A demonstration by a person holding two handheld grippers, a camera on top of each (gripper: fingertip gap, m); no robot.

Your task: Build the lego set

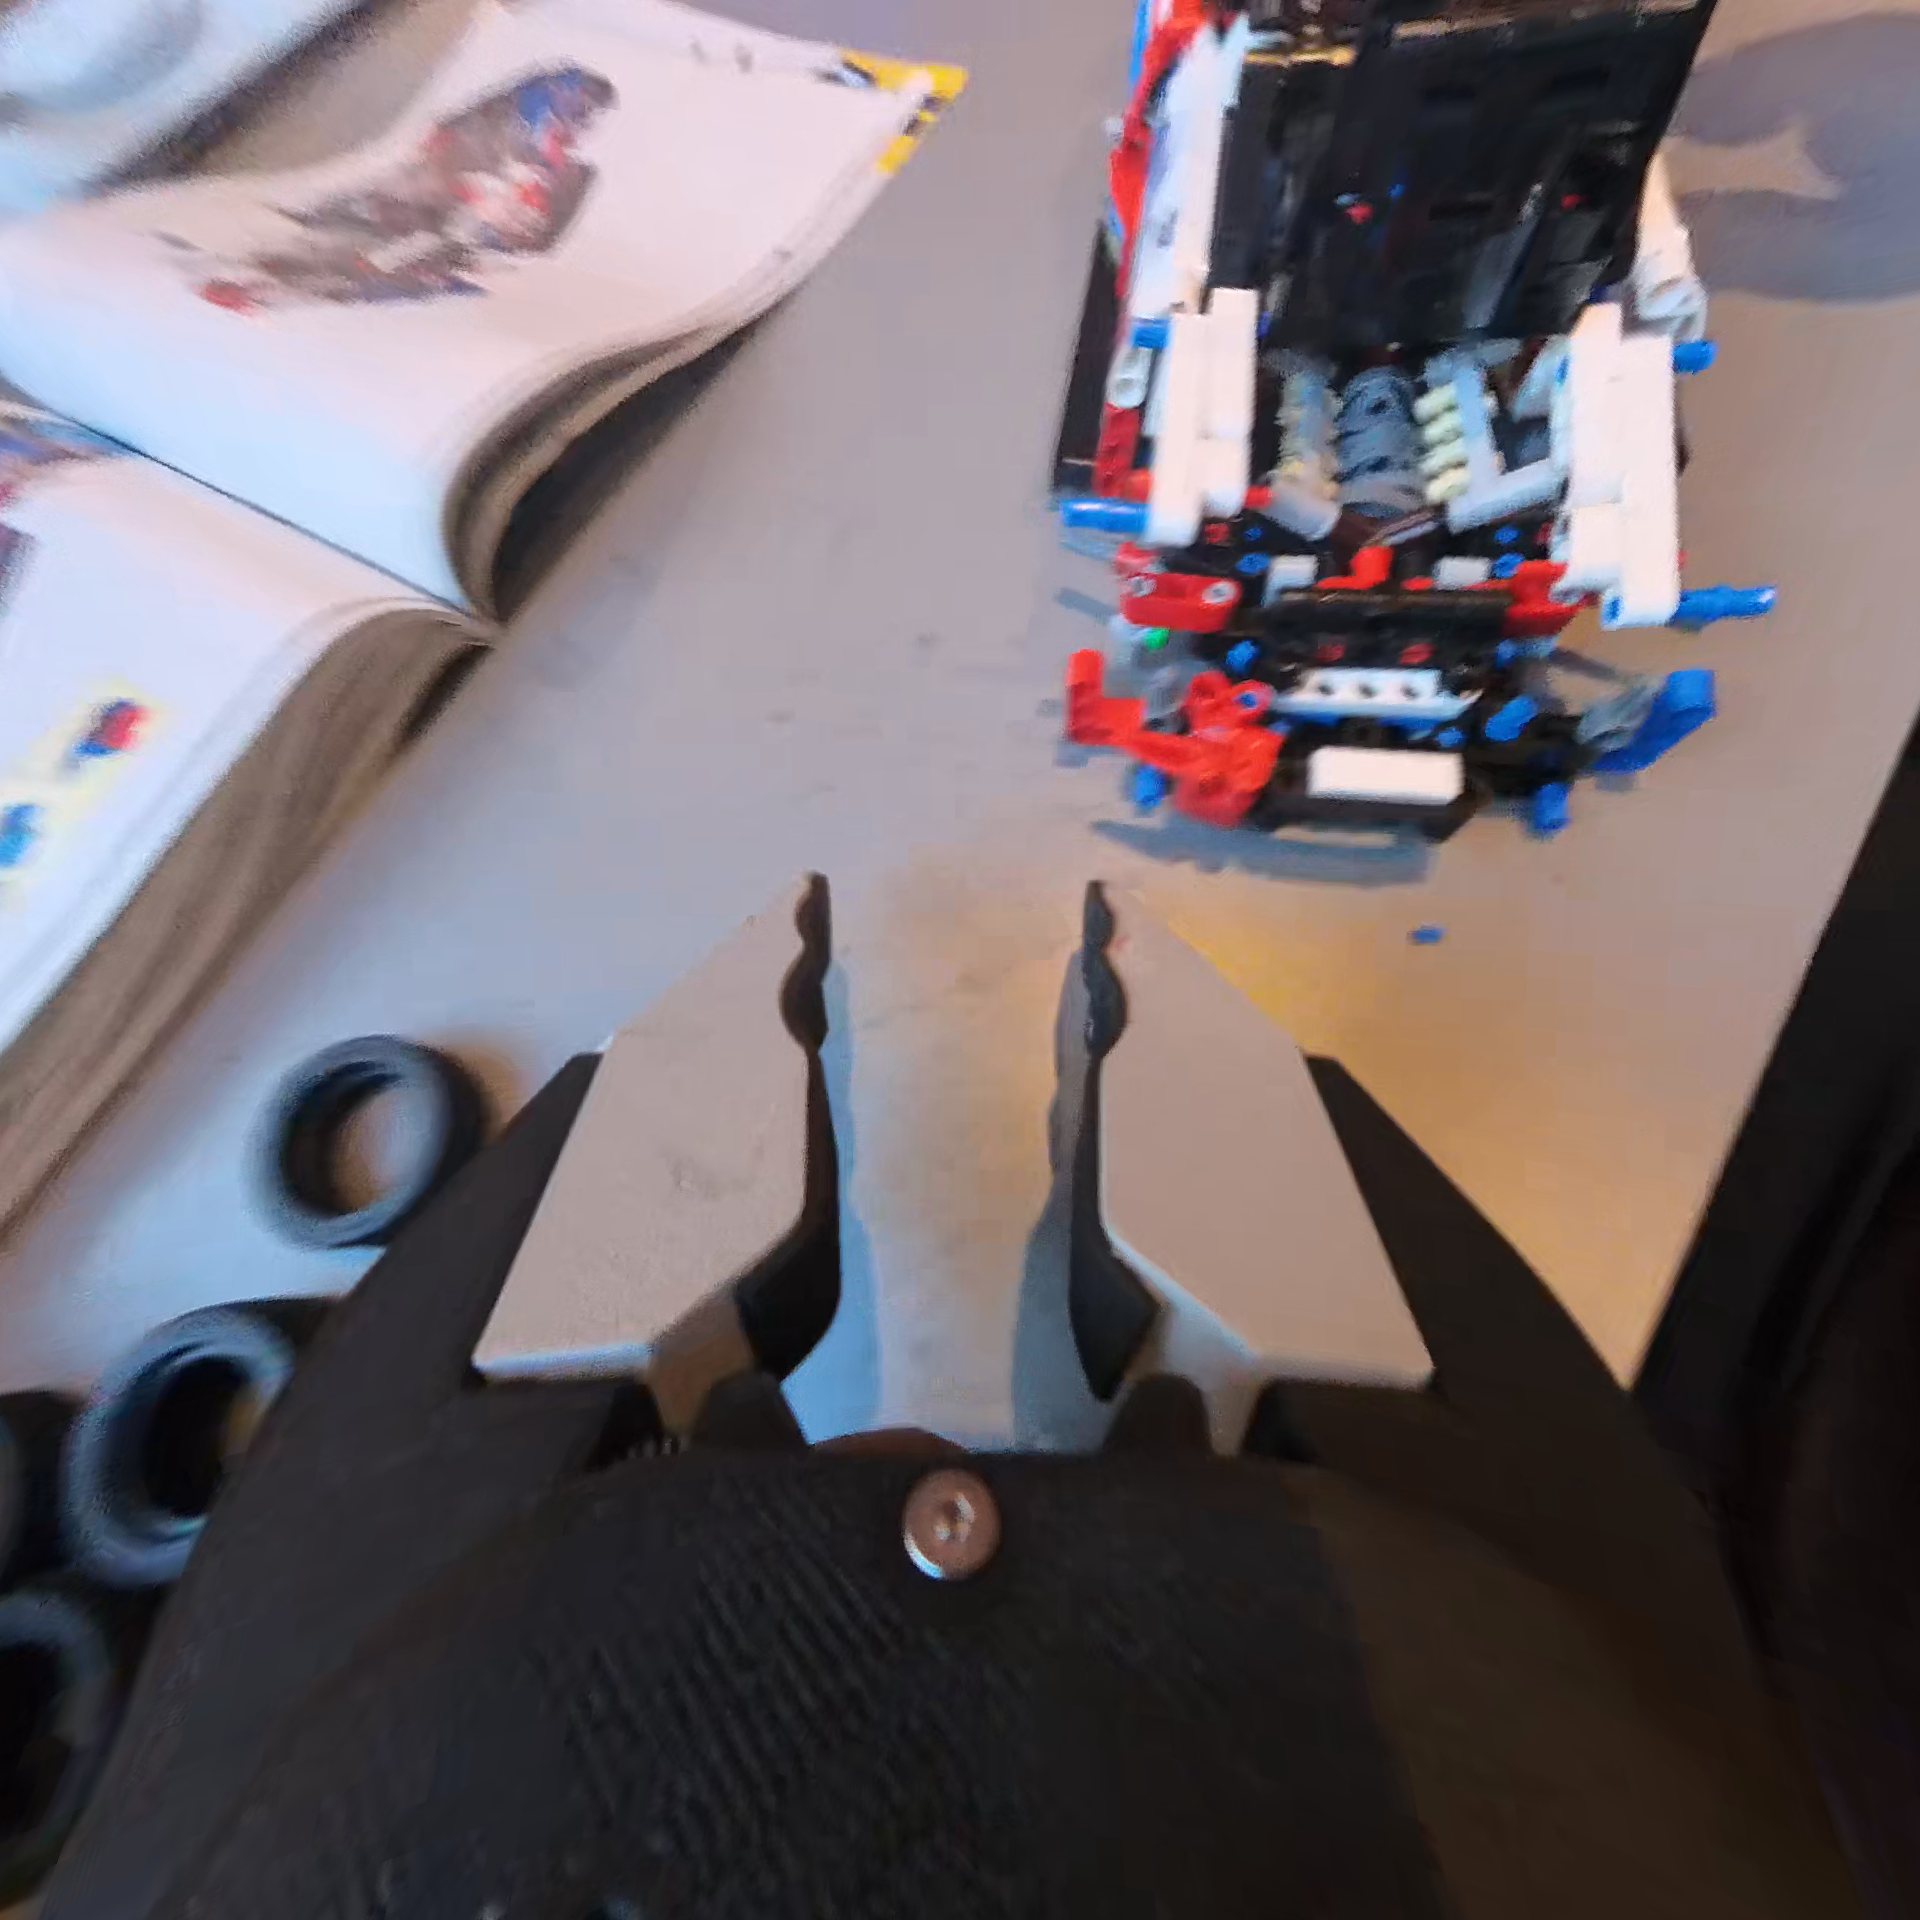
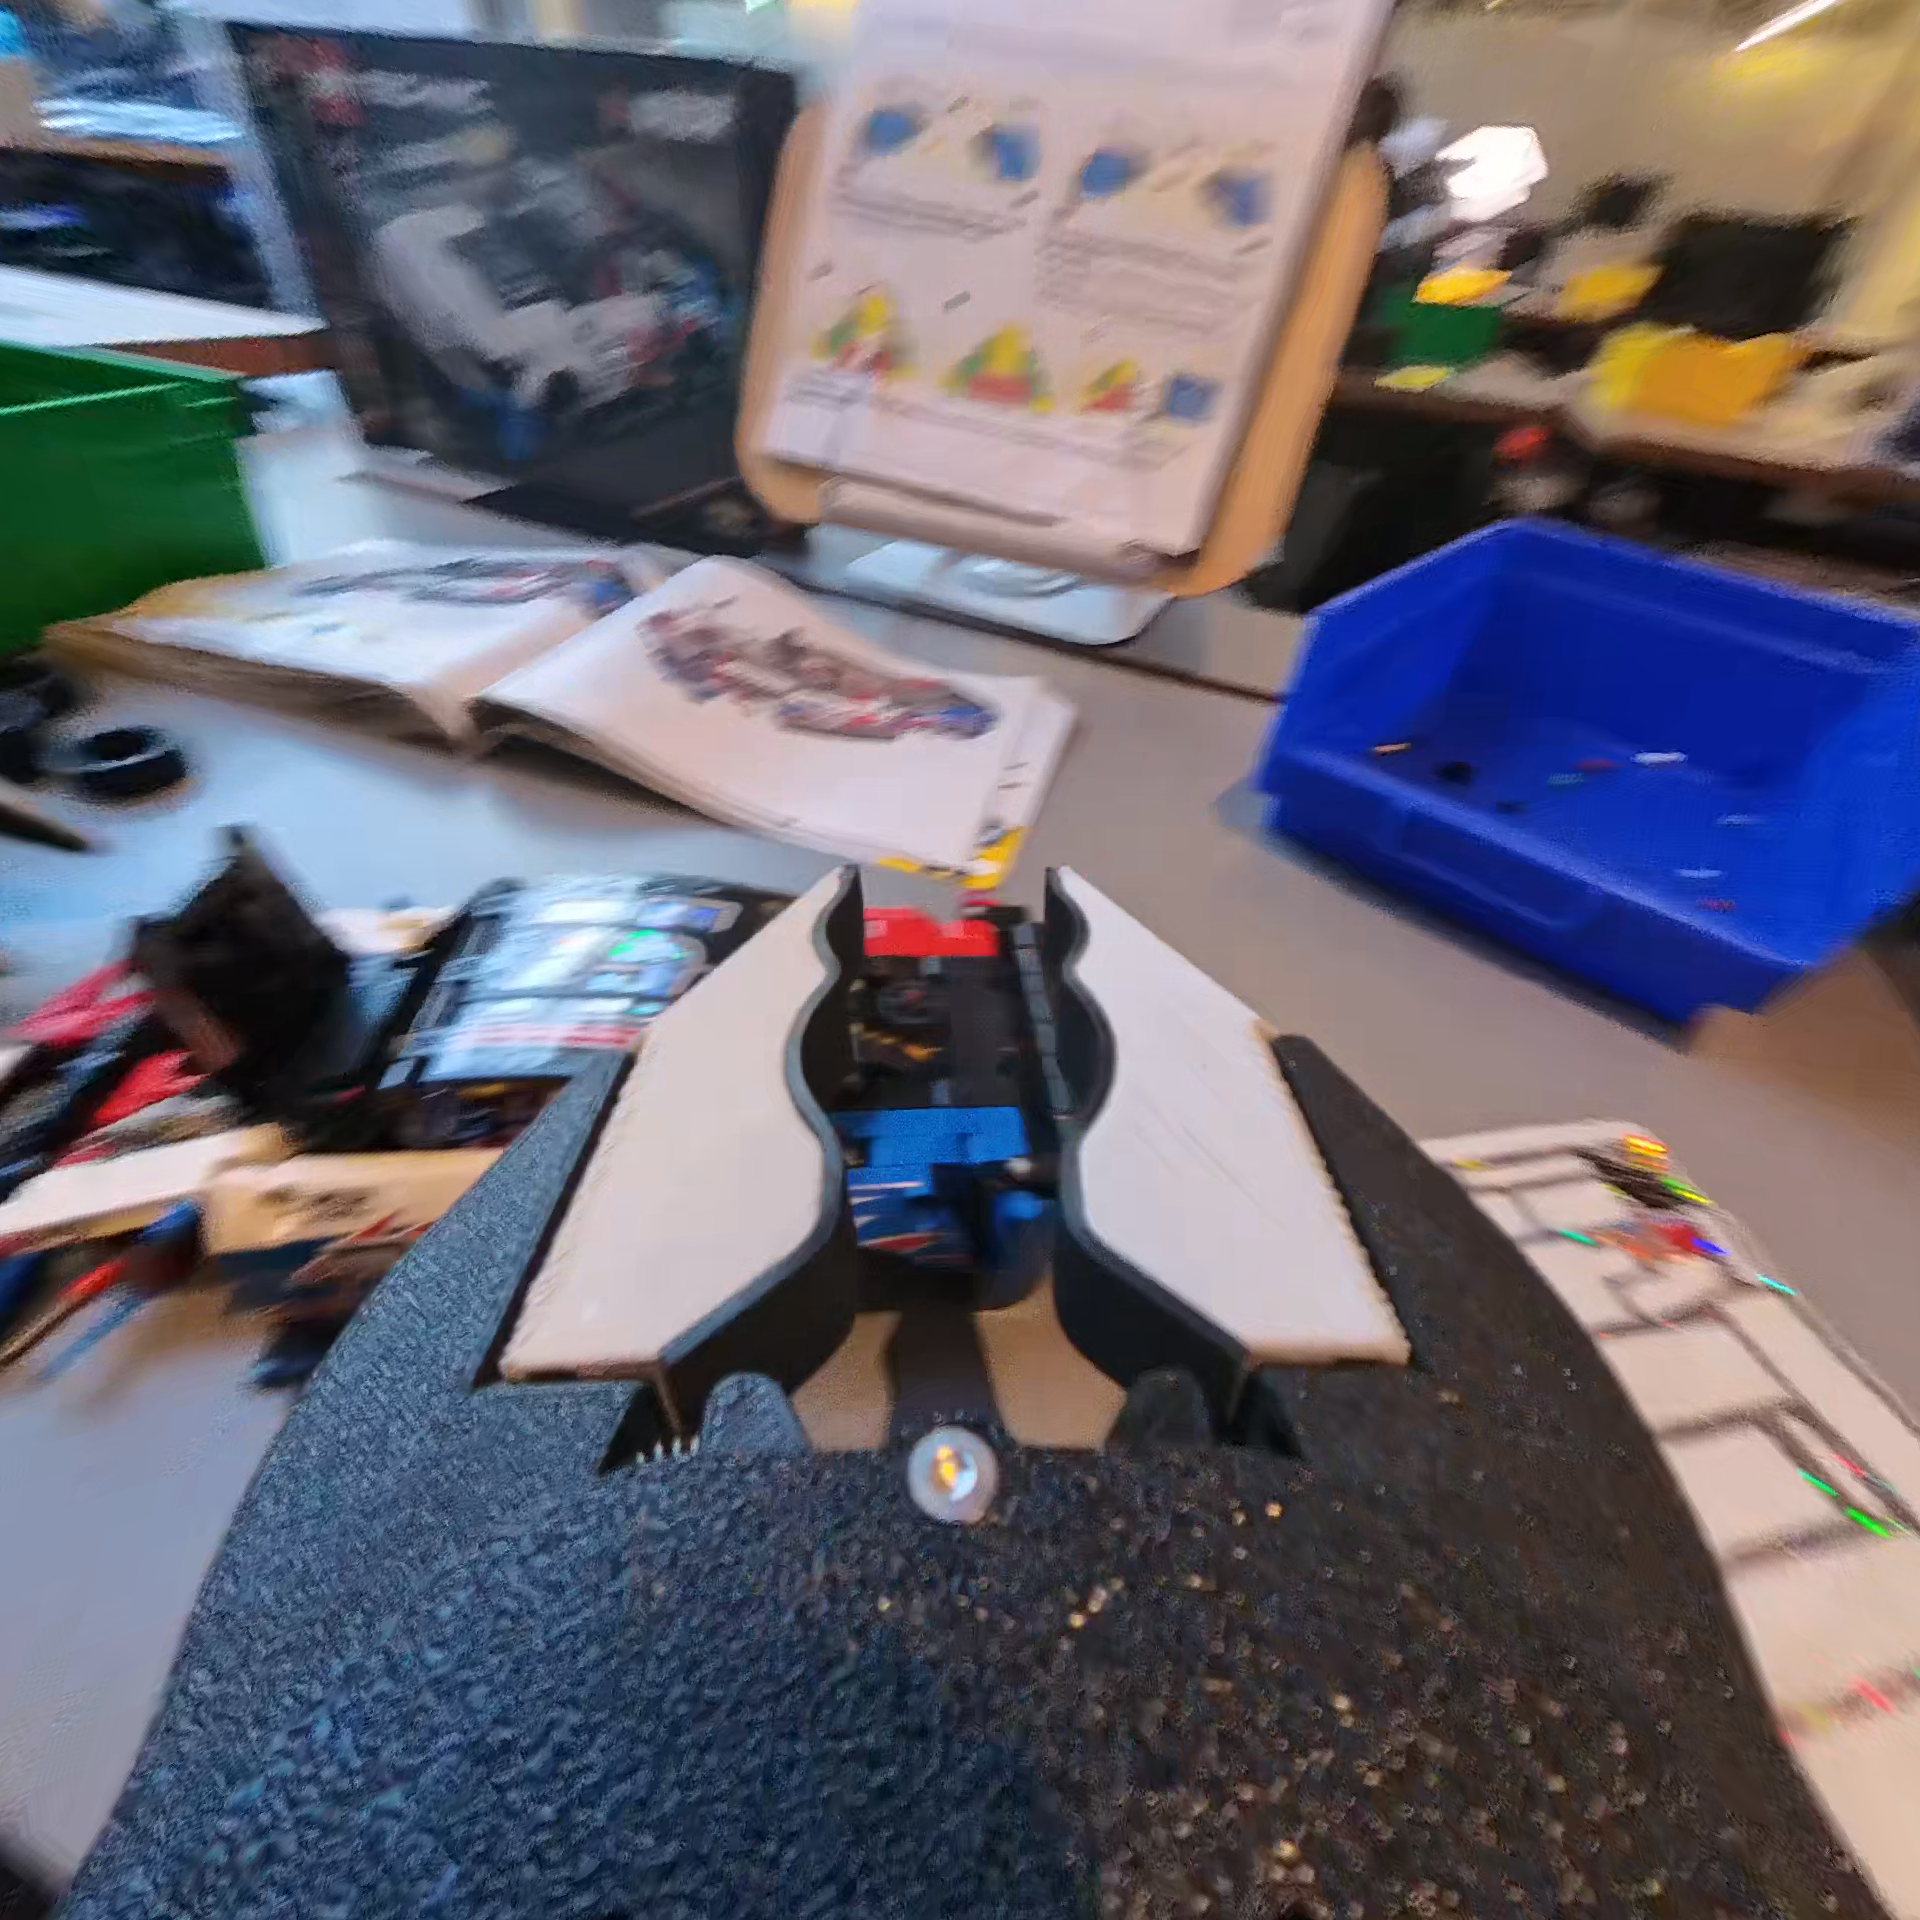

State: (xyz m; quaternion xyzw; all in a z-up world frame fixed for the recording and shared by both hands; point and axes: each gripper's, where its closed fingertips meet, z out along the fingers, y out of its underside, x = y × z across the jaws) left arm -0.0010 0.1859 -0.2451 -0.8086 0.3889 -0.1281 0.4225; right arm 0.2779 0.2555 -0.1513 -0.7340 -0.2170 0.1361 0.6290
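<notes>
In the left wrist view the part-built lego car (image 1: 1382,468), black, white, red and blue, stands on the grey table (image 1: 831,675) ahead and to the right. My left gripper (image 1: 954,904) is open and empty, low over the table short of the car's near end. A tiny blue pin (image 1: 1425,935) lies just right of its tips. In the right wrist view my right gripper (image 2: 954,894) is shut on a black lego sub-assembly (image 2: 935,1039) with a red part at the far end and blue parts near my palm. The blurred car body (image 2: 260,1091) lies to its left.
Open instruction book (image 1: 416,260), also in the right wrist view (image 2: 727,675). Black tyres (image 1: 364,1143) (image 1: 166,1444) at lower left. Blue bin (image 2: 1610,779) with a few small parts at right, green bin (image 2: 104,468) at left, set box (image 2: 520,260), stand with a sheet (image 2: 1060,291), sticker sheet (image 2: 1662,1351). Some 30 centimetres of space lies between my two pairs of fingers.
</notes>
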